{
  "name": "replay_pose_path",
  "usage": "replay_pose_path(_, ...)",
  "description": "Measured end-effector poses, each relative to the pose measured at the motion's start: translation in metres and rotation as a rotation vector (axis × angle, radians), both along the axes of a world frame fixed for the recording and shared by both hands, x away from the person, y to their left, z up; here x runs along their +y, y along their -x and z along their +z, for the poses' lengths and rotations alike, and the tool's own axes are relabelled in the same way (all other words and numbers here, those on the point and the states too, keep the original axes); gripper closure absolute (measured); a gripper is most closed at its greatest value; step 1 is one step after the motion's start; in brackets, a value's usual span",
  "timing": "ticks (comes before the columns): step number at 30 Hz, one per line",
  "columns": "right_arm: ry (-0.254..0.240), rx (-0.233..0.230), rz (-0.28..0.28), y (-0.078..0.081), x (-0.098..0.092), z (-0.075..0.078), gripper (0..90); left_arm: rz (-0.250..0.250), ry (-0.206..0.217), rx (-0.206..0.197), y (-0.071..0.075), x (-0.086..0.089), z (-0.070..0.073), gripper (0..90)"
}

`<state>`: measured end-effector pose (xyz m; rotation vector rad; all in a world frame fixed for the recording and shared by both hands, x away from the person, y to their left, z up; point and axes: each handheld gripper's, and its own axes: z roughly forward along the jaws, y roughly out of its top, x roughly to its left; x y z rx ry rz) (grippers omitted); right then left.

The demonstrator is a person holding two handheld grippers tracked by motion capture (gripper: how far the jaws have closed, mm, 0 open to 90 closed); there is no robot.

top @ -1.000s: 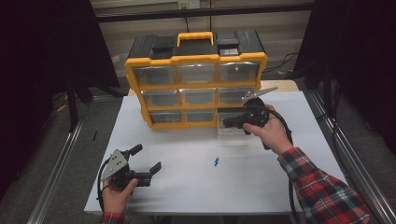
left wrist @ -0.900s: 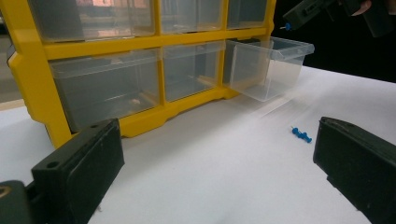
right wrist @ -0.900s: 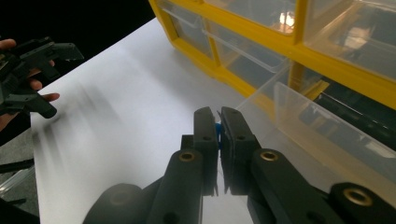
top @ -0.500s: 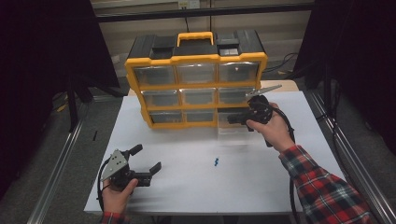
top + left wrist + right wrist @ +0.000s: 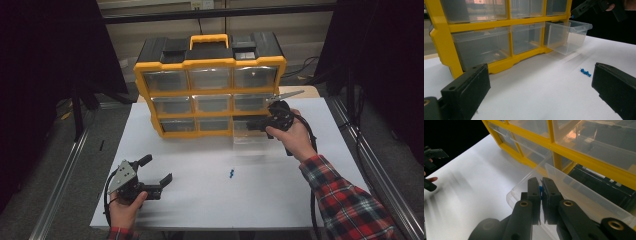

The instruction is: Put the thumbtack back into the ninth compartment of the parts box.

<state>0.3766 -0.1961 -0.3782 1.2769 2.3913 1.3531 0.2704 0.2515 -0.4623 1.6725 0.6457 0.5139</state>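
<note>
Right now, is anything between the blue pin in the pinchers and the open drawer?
Nothing visible. The right gripper pinches a blue pushpin right above the pulled-out clear drawer, whose top is open. The second pushpin lies apart on the table.

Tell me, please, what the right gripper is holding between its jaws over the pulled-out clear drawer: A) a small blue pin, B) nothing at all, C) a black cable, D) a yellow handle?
A: in the right gripper view, the right gripper has its jaws nearly together on a small blue pin, above the open clear drawer.
</note>
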Motion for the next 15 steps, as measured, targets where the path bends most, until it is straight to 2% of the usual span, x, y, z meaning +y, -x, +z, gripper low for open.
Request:
replay_pose_path(5, 0.018, -0.006, -0.005, -0.0010, -0.0001, -0.0016, 86.3, 0.004, 0.012, 0.003, 0.0000, -0.0006, -0.0003, 1.6)
replay_pose_path(6, 0.020, -0.004, -0.006, -0.0010, 0.0003, -0.0018, 86.3, 0.011, 0.043, 0.011, 0.0006, -0.0027, -0.0008, 1.6)
replay_pose_path(8, 0.025, -0.004, -0.007, -0.0011, 0.0006, -0.0022, 86.2, 0.011, 0.043, 0.011, 0.0007, -0.0026, -0.0008, 1.6)
replay_pose_path(9, 0.026, -0.004, -0.007, -0.0012, 0.0006, -0.0025, 86.2, 0.004, 0.010, 0.003, 0.0001, -0.0003, -0.0002, 1.6)
replay_pose_path(15, 0.038, -0.014, -0.016, -0.0018, -0.0009, -0.0040, 86.1, 0.011, 0.042, 0.012, 0.0007, -0.0026, -0.0008, 1.6)
